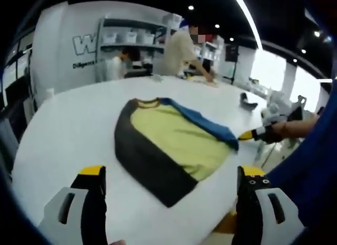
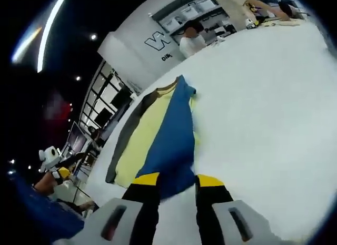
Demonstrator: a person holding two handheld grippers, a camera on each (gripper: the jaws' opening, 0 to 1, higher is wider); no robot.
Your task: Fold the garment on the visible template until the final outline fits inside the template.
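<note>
In the left gripper view, the left tongs (image 1: 171,176) rise at the near edge, jaws black with yellow tips, set wide apart and holding nothing. They stand clear of the cloth, over bare white tabletop (image 1: 68,129).

Beyond them lies the garment (image 1: 168,142), a shirt spread flat on the tabletop, near its middle. The body panel is pale yellow. A dark grey sleeve runs along its left and near side, ending in a squared corner. A blue sleeve lies along the far right edge, folded inward over the yellow. A narrow brown-yellow collar band sits at the far end. The fabric appears soft and matte, with few creases.

At the right end of the blue sleeve, the right tongs (image 1: 246,135) enter from the right, a yellow tip touching the cloth's corner.

In the right gripper view, the right tongs (image 2: 176,183) have their jaws fairly close together, with the near edge of the blue sleeve (image 2: 171,142) lying between the yellow tips; whether it is gripped cannot be told. The blue panel runs away from the tongs as a long smooth strip across the yellow body toward the collar.

The tabletop is smooth, white and rounded in outline. Farther off, persons (image 1: 181,50) stand at another bench before a white wall with shelving (image 1: 131,37) holding pale bins.
</note>
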